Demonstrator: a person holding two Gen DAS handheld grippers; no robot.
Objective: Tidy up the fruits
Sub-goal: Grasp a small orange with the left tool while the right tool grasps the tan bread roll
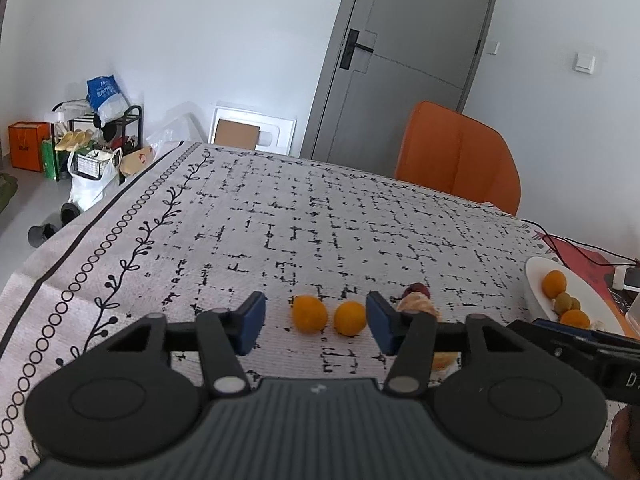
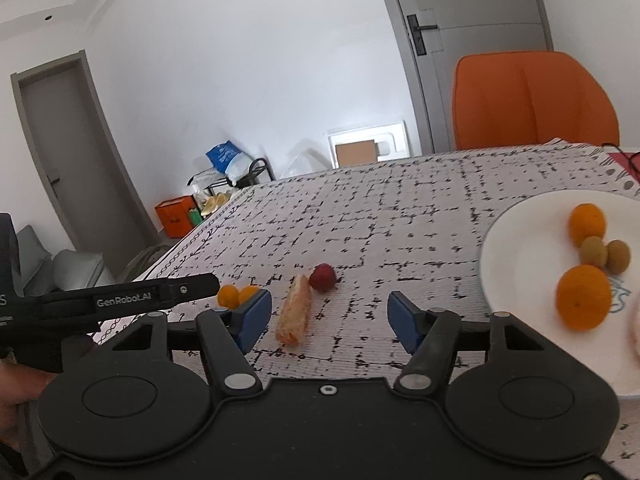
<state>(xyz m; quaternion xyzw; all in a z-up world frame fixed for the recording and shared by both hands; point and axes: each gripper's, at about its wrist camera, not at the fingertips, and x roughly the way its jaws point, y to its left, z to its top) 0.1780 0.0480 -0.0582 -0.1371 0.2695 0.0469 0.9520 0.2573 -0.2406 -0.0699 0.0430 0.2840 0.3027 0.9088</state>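
Two small oranges (image 1: 309,313) (image 1: 350,318) lie side by side on the patterned tablecloth, just ahead of my open, empty left gripper (image 1: 316,326). In the right wrist view they (image 2: 228,295) lie at the left. A peeled orange-pink fruit piece (image 2: 295,310) and a red fruit (image 2: 322,277) lie ahead of my open, empty right gripper (image 2: 330,316). A white plate (image 2: 516,264) at the right holds two oranges (image 2: 584,296) and two green-brown fruits (image 2: 618,256). The plate also shows in the left wrist view (image 1: 536,280).
An orange chair (image 1: 460,156) stands at the table's far side. Cables and a small device (image 1: 628,276) lie beyond the plate. The table's left edge (image 1: 120,196) drops to a floor with bags and a shoe rack (image 1: 92,140). A grey door (image 1: 404,52) is behind.
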